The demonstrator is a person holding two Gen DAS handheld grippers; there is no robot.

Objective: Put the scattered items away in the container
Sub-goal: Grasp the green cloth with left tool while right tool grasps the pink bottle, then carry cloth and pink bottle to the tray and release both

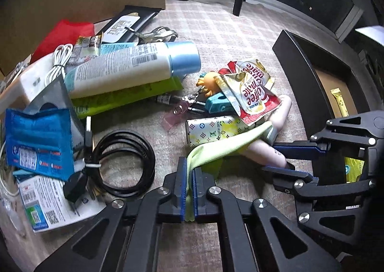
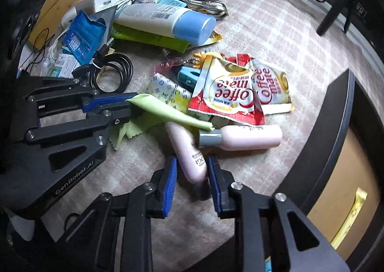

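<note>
- Your left gripper [image 1: 189,190], at the bottom centre of its own view, was clamped on the green cloth [image 1: 223,149], which trailed up and right over the pile.
- Your right gripper [image 2: 192,183], at the bottom centre of its view, stood parted around the lower pink bottle [image 2: 189,154]; I could not tell whether the blue pads touched it.
- Just beyond lay a second pink bottle [image 2: 242,137] under two Coffee-mate sachets [image 2: 230,94].
- At the right edge stood the black container [image 2: 319,151], holding a yellow sachet [image 2: 352,212].
- Farther off, upper left, lay the white tube [image 1: 127,67] beside a coiled black cable [image 1: 124,163].
</note>
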